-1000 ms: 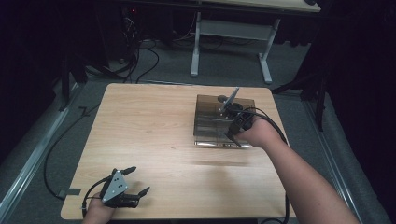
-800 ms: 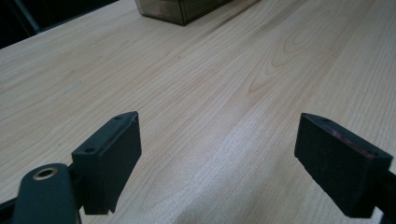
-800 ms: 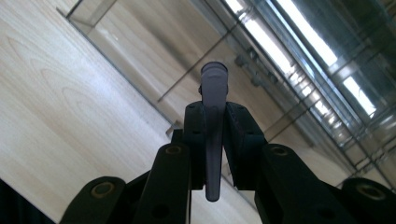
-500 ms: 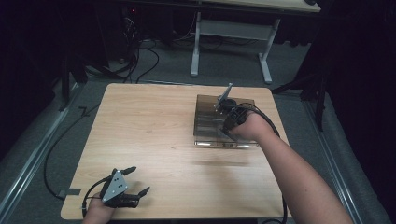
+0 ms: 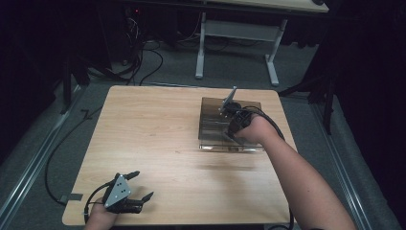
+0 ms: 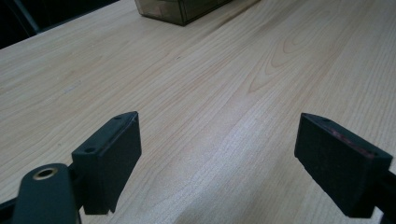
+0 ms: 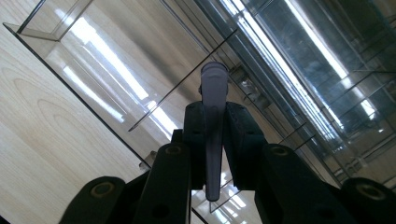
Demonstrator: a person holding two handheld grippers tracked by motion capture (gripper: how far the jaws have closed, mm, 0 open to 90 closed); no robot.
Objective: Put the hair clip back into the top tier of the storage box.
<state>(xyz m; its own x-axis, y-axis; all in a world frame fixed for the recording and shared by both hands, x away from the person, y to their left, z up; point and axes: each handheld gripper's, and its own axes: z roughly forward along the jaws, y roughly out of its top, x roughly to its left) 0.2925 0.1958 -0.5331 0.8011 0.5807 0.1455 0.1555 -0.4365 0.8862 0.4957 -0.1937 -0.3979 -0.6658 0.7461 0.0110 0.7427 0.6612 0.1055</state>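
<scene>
My right gripper (image 5: 231, 111) hovers over a smoky clear plastic box (image 5: 210, 125) with inner dividers at the table's far right. In the right gripper view the gripper (image 7: 214, 128) is shut on a thin grey translucent tube (image 7: 214, 84), whose rounded end sticks out beyond the jaws above the box's partitions (image 7: 280, 60). In the high view the tube (image 5: 230, 97) slants up and away from the hand. At the table's near left corner my left gripper (image 5: 143, 184) rests low, open and with nothing between its jaws; the left gripper view has it (image 6: 219, 154) wide apart over bare wood.
The light wooden table (image 5: 158, 139) stretches between the two hands. The clear box (image 6: 182, 9) lies far ahead in the left gripper view. Behind the table stand a white desk frame (image 5: 239, 33) and loose cables (image 5: 143, 57) on the grey floor.
My right hand has shifted a little to the left and lower over the box, tube still held. The left gripper has stayed where it was.
</scene>
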